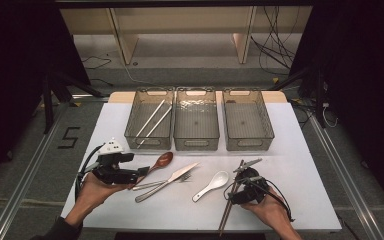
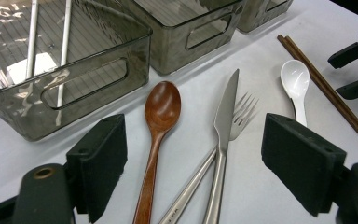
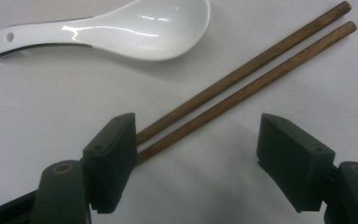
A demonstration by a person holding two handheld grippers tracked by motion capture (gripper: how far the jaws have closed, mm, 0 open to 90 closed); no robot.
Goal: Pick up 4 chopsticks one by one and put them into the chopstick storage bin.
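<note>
Two chopsticks [image 3: 242, 88] lay on the table between the wide-open, empty jaws of the right gripper [image 3: 198, 163], slanting across its gap; left gripper [image 2: 193, 163], also open and empty, faced the spoon [image 2: 158, 130].

A white tabletop [image 1: 300, 150] stands on a grey floor [image 1: 25, 145], where a black figure five [image 1: 69, 137] is marked to its left. Metal rails [image 1: 27, 175] run along both sides of it. Behind it stands pale wooden furniture [image 1: 180, 22] with open bays, loose black cables [image 1: 275, 45] lie on the floor near it, and dark curtains [image 1: 15, 60] close in both sides.
</note>
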